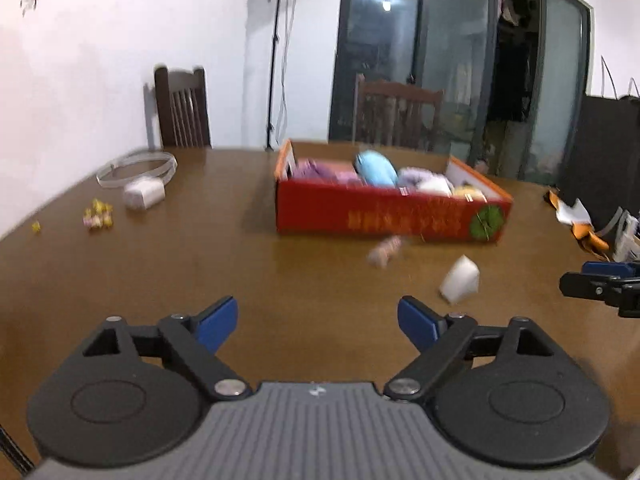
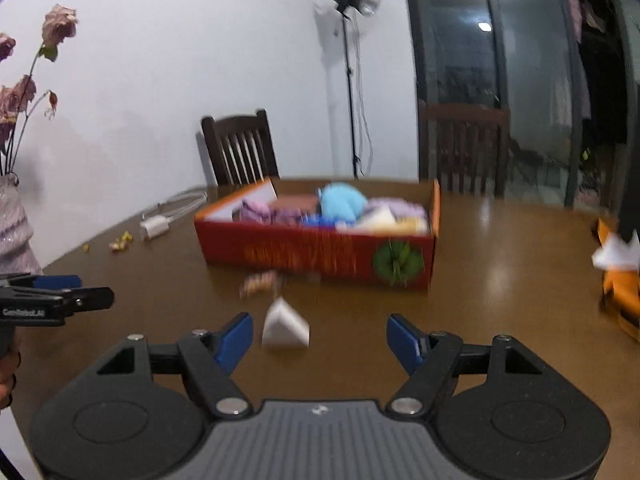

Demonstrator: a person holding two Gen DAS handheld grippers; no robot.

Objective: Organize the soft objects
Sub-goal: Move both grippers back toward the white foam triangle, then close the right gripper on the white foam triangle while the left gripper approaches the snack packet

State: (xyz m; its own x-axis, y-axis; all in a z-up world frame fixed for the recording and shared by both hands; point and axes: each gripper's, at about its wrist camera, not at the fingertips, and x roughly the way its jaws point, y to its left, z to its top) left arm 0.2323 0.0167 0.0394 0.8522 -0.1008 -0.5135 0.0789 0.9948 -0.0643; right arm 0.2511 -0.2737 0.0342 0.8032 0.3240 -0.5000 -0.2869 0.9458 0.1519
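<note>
Both tools are empty with their jaws spread wide: the left gripper point(image 1: 318, 326) hovers over bare table point(image 1: 200, 272), and the right gripper point(image 2: 320, 340) hangs low with a small white piece point(image 2: 285, 325) lying just ahead of it, nearer its left finger than its right. That white piece sits on the wood well short of the red box point(image 2: 320, 254), and a little pinkish bundle point(image 2: 260, 282) lies between the two, just in front of the box wall; motion blur makes it hard to say what either one is exactly. The box already holds a crowd of soft things, a light blue one point(image 2: 340, 202) standing proud above purple, pink and pale ones. The white piece looks like a wedge or folded pad, probably light and squashy, so it should give under the pads rather than resist; a pinch across its narrower width, low down near the table, seems the safest hold, since a grip at the pointed top would likely slip off. Being so light, it may skid on the glossy wood if one finger touches first, so both fingers ought to close evenly. The pinkish bundle looks smaller and likely wants a pinch across its middle. Off to the side lie a white charger point(image 1: 144, 194) with its cable and some tiny yellow bits point(image 1: 98, 214), none of them part of this job.
</note>
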